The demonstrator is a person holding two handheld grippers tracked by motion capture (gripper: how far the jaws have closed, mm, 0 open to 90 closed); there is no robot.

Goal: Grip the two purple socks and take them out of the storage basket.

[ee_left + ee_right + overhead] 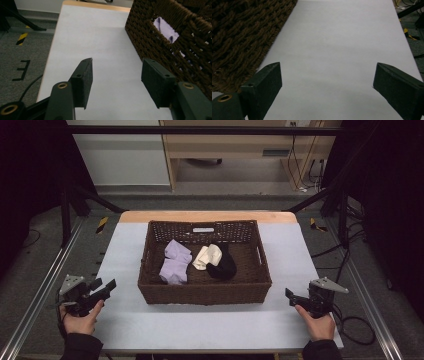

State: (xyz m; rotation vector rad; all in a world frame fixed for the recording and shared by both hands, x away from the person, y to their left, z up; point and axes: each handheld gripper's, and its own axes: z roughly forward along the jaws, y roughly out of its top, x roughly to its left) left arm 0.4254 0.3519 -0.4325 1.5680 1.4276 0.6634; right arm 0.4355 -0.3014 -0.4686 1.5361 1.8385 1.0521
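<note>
A: where's the basket; what's in it?

B: dark brown woven rectangular basket (204, 292) stands mid-table on the pale grey table top (200, 327); handle slot in its far wall; inside lie a lilac sock (175, 262) at the left, a cream sock (207, 256) in the middle, a black sock (223, 265) just right of the cream one and touching it

A: left gripper?

B: left gripper (104, 287) held in the person's left hand (82, 318) at the table's near left edge, left of the basket and apart from it; jaws point toward the basket's near left corner; in the left gripper view the left gripper (116, 76) has its black jaws spread with bare table between the pads; nothing pinched; the basket wall (160, 37) stands just beside the right-hand jaw, and the lilac sock (165, 28) shows through the side handle gap

A: right one?

B: right gripper (291, 296) in the person's right hand (319, 324) at the near right, beside the basket's near right corner, not touching it; right gripper view shows the right gripper (327, 75) with jaws spread wide; only table top (337, 37) between them; basket weave (242, 32) off to the left of the left-hand jaw

A: anything touching the socks?

B: no; both grippers sit outside the basket, well apart from all three socks
</note>
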